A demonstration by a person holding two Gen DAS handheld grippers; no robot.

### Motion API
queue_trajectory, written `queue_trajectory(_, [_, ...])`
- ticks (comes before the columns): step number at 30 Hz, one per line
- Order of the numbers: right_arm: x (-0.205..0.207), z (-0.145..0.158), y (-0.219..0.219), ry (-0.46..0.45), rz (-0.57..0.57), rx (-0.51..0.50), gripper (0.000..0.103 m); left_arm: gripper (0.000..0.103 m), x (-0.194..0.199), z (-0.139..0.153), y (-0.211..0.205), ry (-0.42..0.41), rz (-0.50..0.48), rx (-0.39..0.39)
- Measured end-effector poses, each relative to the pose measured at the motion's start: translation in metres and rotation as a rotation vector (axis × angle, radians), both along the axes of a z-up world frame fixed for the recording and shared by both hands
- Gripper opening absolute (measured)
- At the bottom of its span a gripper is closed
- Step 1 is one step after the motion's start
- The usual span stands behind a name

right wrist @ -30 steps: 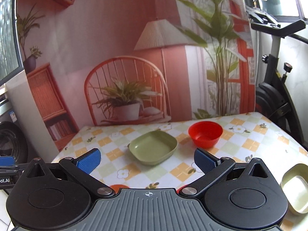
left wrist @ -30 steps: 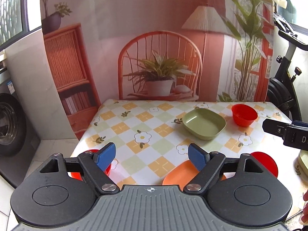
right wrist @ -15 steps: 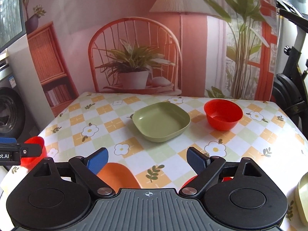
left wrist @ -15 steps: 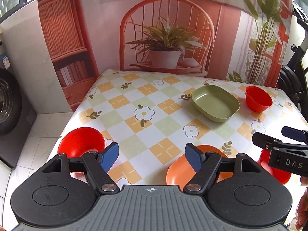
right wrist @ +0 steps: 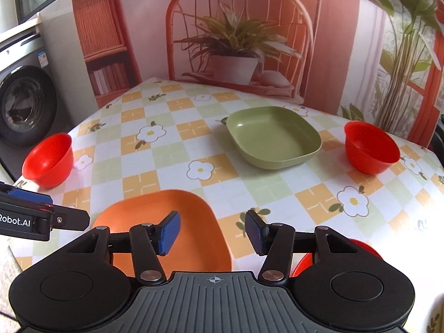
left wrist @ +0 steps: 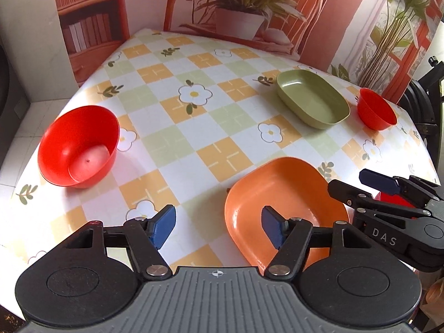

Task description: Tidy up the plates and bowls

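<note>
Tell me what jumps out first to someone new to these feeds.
The orange plate lies nearest, just ahead of both open claws, the left and the right. Red bowls stand at the table's left edge and far right. The green plate sits mid-table beyond.

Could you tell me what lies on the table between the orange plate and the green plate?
Nothing; in both wrist views only bare checked tablecloth separates the orange plate from the green plate.
</note>
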State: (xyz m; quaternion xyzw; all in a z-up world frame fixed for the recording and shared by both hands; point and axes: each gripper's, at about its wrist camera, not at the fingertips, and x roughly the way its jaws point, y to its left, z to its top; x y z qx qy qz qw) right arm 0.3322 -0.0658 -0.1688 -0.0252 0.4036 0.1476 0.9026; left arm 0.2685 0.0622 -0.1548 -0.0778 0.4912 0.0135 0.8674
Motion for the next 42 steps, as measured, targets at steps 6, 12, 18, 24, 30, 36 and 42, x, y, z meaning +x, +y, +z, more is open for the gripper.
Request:
queue_trajectory(6, [0.005, -0.017, -0.001, 0.054, -0.004, -0.014, 0.039, 0.066, 0.006, -0.021, -0.002, 0.067, -0.013, -0.043])
queue_trajectory(12, [0.008, -0.027, -0.006, 0.093, -0.006, -0.012, 0.032, 0.059, 0.007, -0.039, -0.013, 0.124, -0.060, -0.068])
queue_trajectory(18, [0.009, -0.033, -0.007, 0.123, -0.009, -0.016, 0.028, 0.056, 0.008, -0.052, -0.011, 0.175, -0.035, -0.076])
queue_trajectory(24, [0.009, -0.038, -0.008, 0.157, -0.021, -0.001, 0.016, 0.029, 0.002, -0.056, 0.000, 0.181, 0.003, -0.122])
queue_trajectory(30, [0.007, -0.036, -0.009, 0.167, -0.022, 0.031, 0.006, 0.016, 0.001, -0.056, -0.005, 0.173, -0.005, -0.113])
queue_trajectory(36, [0.006, -0.028, -0.012, 0.158, -0.029, 0.079, 0.005, 0.016, 0.000, -0.045, -0.003, 0.144, -0.001, -0.090])
queue_trajectory(42, [0.013, -0.006, -0.026, 0.128, -0.062, 0.160, 0.005, 0.016, 0.008, -0.018, -0.003, 0.062, -0.048, -0.068])
